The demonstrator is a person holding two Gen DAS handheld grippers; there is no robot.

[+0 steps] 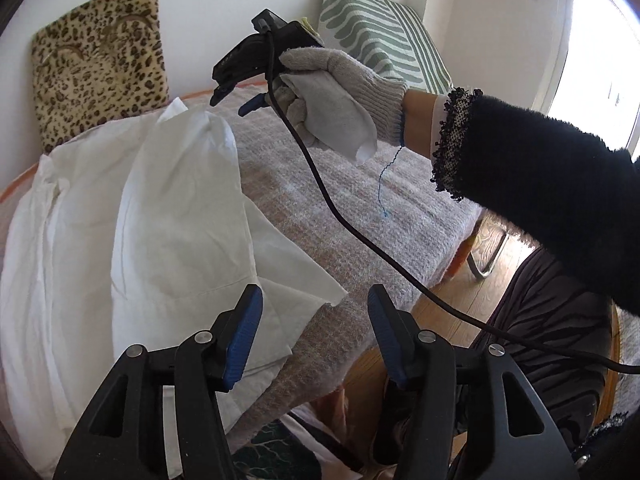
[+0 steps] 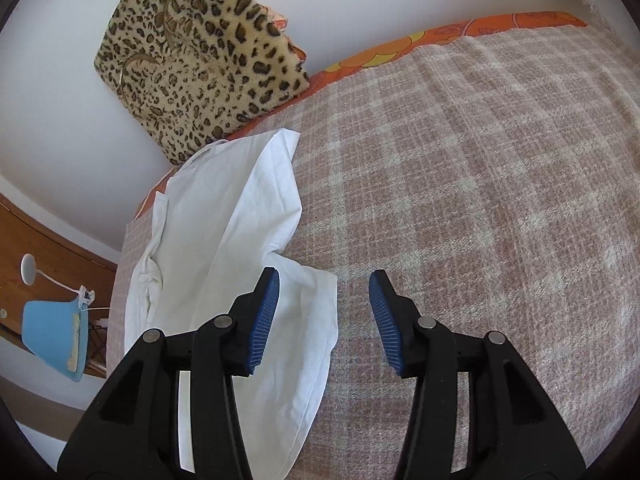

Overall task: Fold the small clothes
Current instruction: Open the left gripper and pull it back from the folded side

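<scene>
- Leopard cushion (image 1: 100,64) is leaning against the white wall at the far left, standing on the back edge of the bed.
- White shirt (image 1: 132,216) is lying on the checked blanket (image 1: 320,216), spread over the left part of the bed; its far end is reaching close to the leopard cushion, and one corner is pointing toward the bed's front edge.
- Shirt is sitting partly folded, with one panel lying over the rest and creases running along its length.
- Left gripper (image 1: 315,330) is hovering over the shirt's near corner, jaws standing wide apart, nothing between the blue pads (image 1: 244,336). Left pad is hanging over the shirt, right pad over blanket and the floor beyond the edge.
- Right gripper (image 1: 236,102) is hanging in the air above the blanket, just right of the shirt's far end, held by a gloved hand (image 1: 340,96); a black cable (image 1: 360,236) is trailing down from it.
- In the right wrist view, right gripper's jaws are standing wide apart, gripping nothing; left pad is sitting over the shirt's corner, right pad over bare blanket.
- Striped cushion (image 1: 380,36) is leaning at the wall behind the gloved hand.
- Black sleeve (image 1: 540,196) is coming in from the right.
</scene>
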